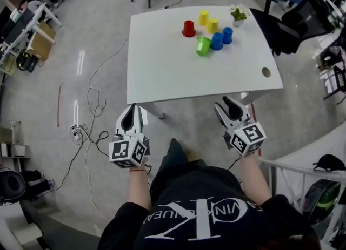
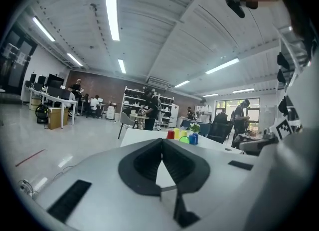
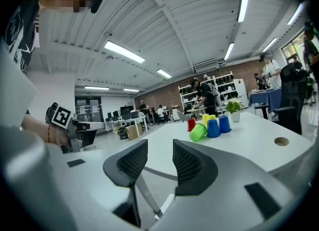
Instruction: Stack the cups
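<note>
Several plastic cups cluster at the far side of the white table [image 1: 162, 76]: a red cup [image 1: 188, 28], two yellow cups [image 1: 203, 17], two blue cups [image 1: 217, 41], all upside down, and a green cup [image 1: 203, 45] lying tilted on its side. My left gripper [image 1: 131, 109] hangs short of the table's near edge, at its left corner, shut with nothing in it. My right gripper [image 1: 227, 105] is level with it near the right corner, open and empty. The right gripper view shows the green cup [image 3: 198, 132] and blue cups [image 3: 213, 128] far beyond the jaws. The left gripper view shows the red cup [image 2: 171, 134] far off.
A small potted plant [image 1: 238, 14] stands behind the cups. The table has a cable hole [image 1: 266, 72] near its right edge. A black office chair [image 1: 294, 22] is at the far right. Cables [image 1: 86, 130] lie on the floor to the left. People and desks fill the background.
</note>
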Tool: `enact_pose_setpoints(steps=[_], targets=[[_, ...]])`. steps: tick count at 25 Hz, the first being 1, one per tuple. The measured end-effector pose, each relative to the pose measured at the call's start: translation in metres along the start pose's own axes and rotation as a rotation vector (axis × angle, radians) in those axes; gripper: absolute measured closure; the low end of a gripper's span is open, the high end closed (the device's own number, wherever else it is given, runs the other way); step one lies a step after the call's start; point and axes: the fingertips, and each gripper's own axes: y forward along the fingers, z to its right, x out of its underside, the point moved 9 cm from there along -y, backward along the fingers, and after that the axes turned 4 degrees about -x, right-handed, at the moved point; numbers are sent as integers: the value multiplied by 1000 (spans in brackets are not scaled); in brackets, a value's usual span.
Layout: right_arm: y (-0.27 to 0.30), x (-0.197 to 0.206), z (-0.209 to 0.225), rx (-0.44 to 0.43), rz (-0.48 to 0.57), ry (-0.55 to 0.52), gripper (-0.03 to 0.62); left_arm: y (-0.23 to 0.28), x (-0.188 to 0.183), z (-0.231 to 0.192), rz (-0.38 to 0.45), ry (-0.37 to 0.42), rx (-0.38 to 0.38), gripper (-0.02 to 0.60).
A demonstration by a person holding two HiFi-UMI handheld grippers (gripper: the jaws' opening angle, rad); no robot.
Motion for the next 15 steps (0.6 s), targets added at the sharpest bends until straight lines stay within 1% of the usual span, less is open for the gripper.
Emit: enact_pose_setpoints(steps=[2, 5, 10, 15], targets=[[7, 1, 6, -9, 4, 18, 428, 9, -4, 2, 2, -3, 12, 577], [22, 1, 16, -13, 7, 27, 430, 33, -8, 3, 1, 23, 35, 577], [50, -5, 36, -13, -36, -3, 431, 81, -10, 0, 5, 21, 60, 577], [84, -21, 61, -15, -85, -45, 433, 129, -17, 2, -11, 10, 118, 577]])
